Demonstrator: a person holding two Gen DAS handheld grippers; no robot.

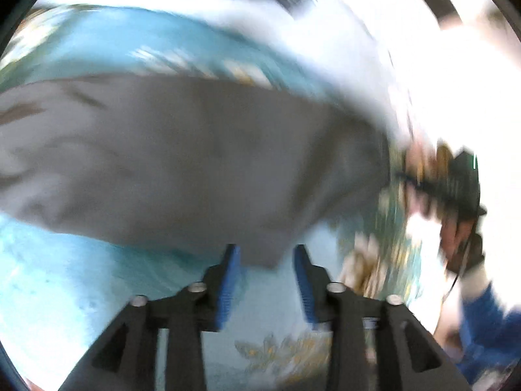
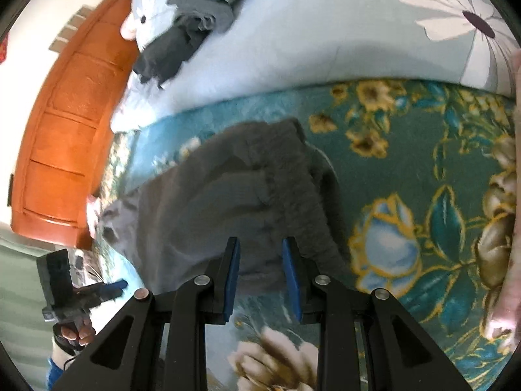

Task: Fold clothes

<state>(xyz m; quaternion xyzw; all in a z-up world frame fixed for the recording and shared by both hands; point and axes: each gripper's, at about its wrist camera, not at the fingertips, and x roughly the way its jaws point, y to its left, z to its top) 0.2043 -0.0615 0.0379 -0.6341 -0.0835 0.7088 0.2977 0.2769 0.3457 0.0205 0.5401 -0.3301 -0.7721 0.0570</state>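
- Bed (image 2: 407, 137), teal floral blanket over it, pale blue quilt (image 2: 293, 42) with a big white daisy print further back.
- Orange wooden headboard (image 2: 68, 130) at the left side in the right wrist view.
- Grey garment (image 2: 228, 202) lies flat on the blanket, partly folded, ribbed band on its right side; in the left wrist view it is a blurred grey sheet (image 1: 182, 163) filling the middle.
- Pile of dark and grey clothes (image 2: 189, 29) on the quilt, well apart from the grey garment.
- Right claw (image 2: 260, 277): blue pads a little spread, nothing between them, hovering over the near edge of the garment; touching or not, cannot tell.
- Left claw (image 1: 267, 280): pads spread, garment corner just ahead of the tips and not pinched. View heavily blurred.
- Left claw also seen from the right wrist view at lower left (image 2: 107, 290), a hand (image 2: 75, 329) gripping its handle, blue sleeve below.
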